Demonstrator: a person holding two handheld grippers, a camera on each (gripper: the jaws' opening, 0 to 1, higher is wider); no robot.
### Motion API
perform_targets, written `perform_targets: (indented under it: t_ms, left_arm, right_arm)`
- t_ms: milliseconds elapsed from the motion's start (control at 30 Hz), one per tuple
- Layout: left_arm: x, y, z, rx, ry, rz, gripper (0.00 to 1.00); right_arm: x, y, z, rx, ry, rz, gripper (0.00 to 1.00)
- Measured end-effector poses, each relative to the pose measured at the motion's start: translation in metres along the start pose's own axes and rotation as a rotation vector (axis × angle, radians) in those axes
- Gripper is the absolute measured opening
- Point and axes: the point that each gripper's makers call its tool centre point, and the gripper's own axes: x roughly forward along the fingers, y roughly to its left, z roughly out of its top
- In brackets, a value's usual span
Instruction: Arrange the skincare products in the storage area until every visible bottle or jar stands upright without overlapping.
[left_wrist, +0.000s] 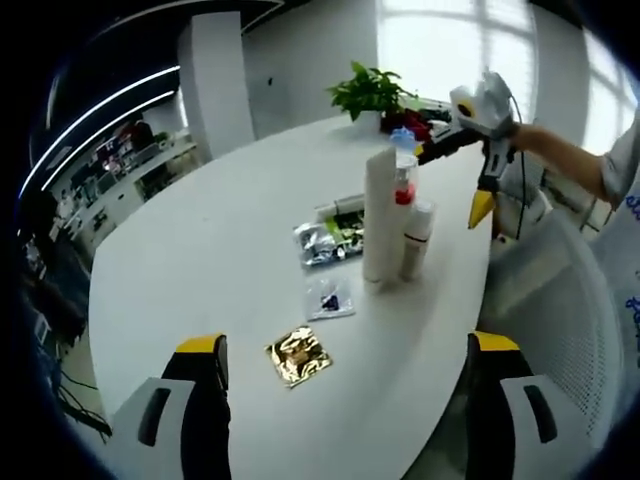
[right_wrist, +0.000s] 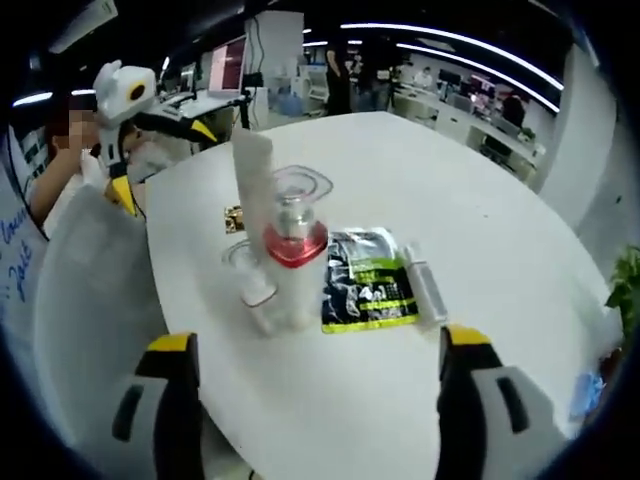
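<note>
Standing near the table edge were three upright items, clustered close: a tall white tube, a clear bottle with a red collar and a shorter white bottle. Whether they touched could not be told. One slim tube was seen lying flat beside a black-and-green sachet, so that item was judged left to be stood up. A silver packet, a small clear pouch and a gold foil sachet were also laid flat on the table. Most of the task was judged done, with some of it left.

Both tongs were held released and empty: the left gripper was held back from the cluster, and the right gripper was aimed at the bottles from the opposite side, jaws spread wide.

No brand or label text could be read; print on the sachet was too small.
</note>
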Motion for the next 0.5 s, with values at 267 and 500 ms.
perform_targets:
  t_ms: [267, 500]
  left_arm:
    - [0.002, -0.001, 0.001, -0.008, -0.006, -0.006, 0.97]
    - [0.001, 0.0, -0.001, -0.017, -0.006, -0.001, 0.97]
  right_arm:
    - [0.013, -0.027, -0.01, -0.037, 0.087, -0.021, 1.0]
    - [0.023, -0.053, -0.011, -0.069, 0.139, -0.043, 1.0]
